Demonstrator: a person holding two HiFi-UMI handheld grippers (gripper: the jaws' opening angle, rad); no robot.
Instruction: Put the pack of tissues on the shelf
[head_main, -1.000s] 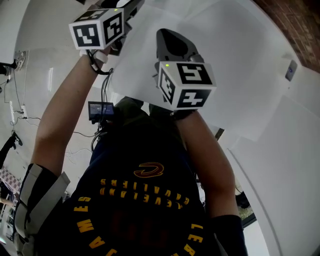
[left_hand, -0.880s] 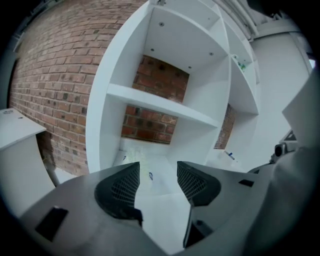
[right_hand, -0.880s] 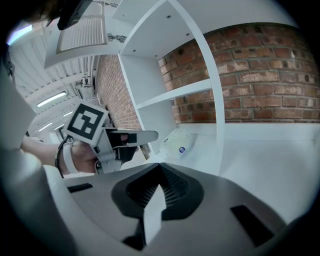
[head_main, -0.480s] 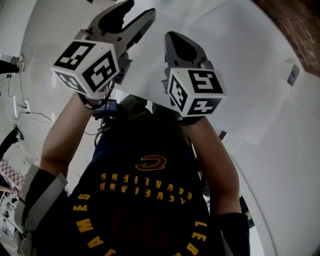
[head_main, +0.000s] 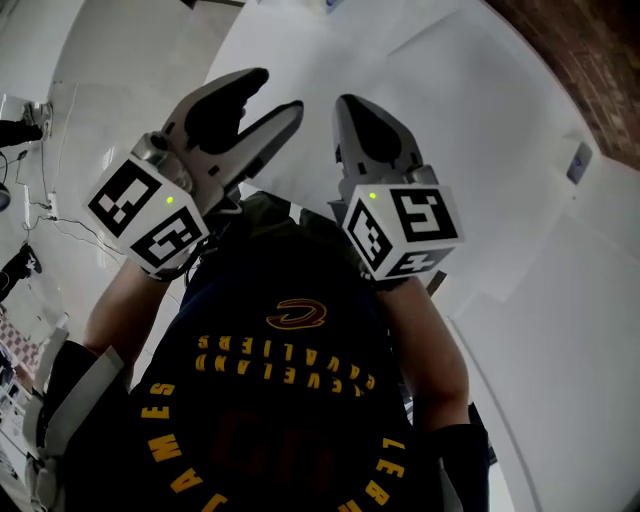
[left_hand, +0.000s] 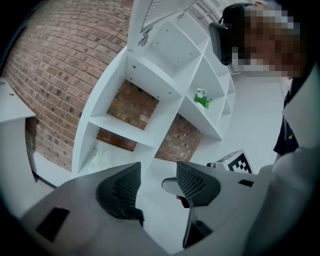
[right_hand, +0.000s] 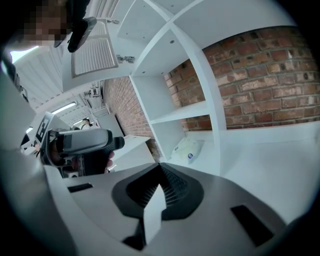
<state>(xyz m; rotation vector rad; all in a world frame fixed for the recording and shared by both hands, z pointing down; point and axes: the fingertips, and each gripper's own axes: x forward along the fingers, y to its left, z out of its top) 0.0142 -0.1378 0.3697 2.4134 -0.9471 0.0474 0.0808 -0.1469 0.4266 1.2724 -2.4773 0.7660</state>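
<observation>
Two grippers: both are held near the body, just in front of the person's dark shirt (head_main: 290, 390), with jaws pointing away toward the far shelving.
Left gripper (left_hand: 157, 182): released. The jaws stand apart and nothing lies between them.
Right gripper (right_hand: 160, 170): clenched. The pads meet tip to tip and hold nothing.
Shelf unit (right_hand: 200, 107): white, with open compartments. It stands far from both grippers.
Pack of tissues (right_hand: 187, 148): lies on the board of a low compartment of the shelf unit, well apart from either gripper.
Plant (left_hand: 201, 98): small and green, in a higher compartment on the right of the left gripper view.
Brick wall (right_hand: 260, 65): farthest element, visible behind the shelf unit and through its open backs.
Recent change: both grippers have come down and back toward the chest, away from the shelving.
Meaning for the task: judged from the pack's position and the empty jaws, the placement looks complete. The present motion reads as a withdrawal, and no further grasp appears necessary.
Difference from the earlier frame: one second ago both marker cubes sat high in the head view, and the left jaws were cut off at the top edge. Now the cubes sit lower and nearer the shirt. The left gripper has moved out to the left, and both jaw pairs show in full.
</observation>
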